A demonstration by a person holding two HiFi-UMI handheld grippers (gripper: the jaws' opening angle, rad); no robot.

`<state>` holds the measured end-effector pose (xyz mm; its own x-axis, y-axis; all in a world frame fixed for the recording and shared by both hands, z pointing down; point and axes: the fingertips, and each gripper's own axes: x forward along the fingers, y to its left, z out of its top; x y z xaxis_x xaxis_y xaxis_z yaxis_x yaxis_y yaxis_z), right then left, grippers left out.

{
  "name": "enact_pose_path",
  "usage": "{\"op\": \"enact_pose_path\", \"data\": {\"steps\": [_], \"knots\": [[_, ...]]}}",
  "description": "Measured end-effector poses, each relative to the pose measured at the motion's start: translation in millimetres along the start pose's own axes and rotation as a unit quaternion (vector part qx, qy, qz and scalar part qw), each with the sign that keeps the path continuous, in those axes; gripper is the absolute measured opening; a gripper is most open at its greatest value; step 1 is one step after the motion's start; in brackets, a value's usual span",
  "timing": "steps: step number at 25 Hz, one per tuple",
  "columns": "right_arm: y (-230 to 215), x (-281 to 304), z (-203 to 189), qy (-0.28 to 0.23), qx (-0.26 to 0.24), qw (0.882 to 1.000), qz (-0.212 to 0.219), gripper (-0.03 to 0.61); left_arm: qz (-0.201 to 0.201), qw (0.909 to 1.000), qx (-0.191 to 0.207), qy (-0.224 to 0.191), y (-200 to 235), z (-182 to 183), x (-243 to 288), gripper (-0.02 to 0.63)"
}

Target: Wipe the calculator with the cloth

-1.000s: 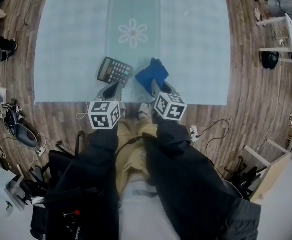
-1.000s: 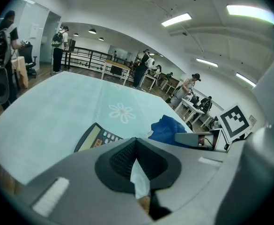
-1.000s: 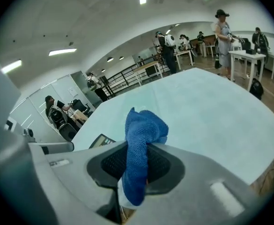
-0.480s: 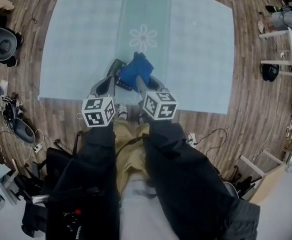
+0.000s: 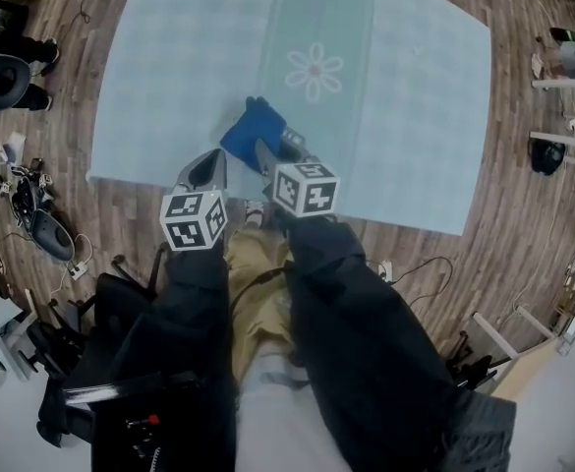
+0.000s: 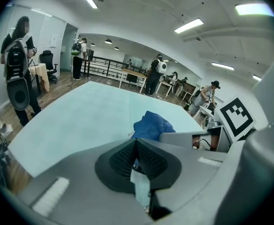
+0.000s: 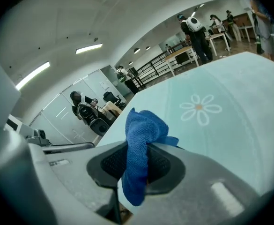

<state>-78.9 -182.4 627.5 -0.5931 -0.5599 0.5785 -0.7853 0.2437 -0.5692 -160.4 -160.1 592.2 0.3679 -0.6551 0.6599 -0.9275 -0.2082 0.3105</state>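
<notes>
The right claw (image 7: 136, 150) is closed down to a narrow gap on a fold of the blue cloth (image 7: 142, 124). The bunched cloth stands up above the pads and a tail hangs below them. From the head view, the wad sits low over the near part of the pale blue mat (image 5: 169, 87) spread on the wooden floor (image 5: 120, 209).

The left claw (image 6: 137, 150) is just beside it with its pads together and nothing between them. The calculator cannot be made out in any view and most likely lies under the cloth.

That hidden position is the main risk, because a stroke aimed by guess may fall partly on the mat and miss the keys.

The calculator also looks unpinned, as the empty left claw holds nothing down. A firm sideways wipe could therefore push it along the mat instead of rubbing it.

Since only one fold is pinched, drag could pull the cloth free. A hard claw tip might then scrape the casing.
</notes>
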Motion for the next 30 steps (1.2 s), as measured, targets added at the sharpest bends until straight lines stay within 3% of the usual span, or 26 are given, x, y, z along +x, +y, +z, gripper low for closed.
{"op": "enact_pose_path", "data": {"steps": [14, 30], "knots": [[-68, -13, -43, 0.061, 0.024, 0.994, -0.087, 0.084, 0.001, 0.9999, -0.005, 0.014, 5, -13, -2, -0.003], [-109, -68, -62, 0.062, 0.042, 0.988, -0.136, 0.086, -0.016, 0.9997, -0.001, 0.016, -10, -16, 5, -0.003]]}}
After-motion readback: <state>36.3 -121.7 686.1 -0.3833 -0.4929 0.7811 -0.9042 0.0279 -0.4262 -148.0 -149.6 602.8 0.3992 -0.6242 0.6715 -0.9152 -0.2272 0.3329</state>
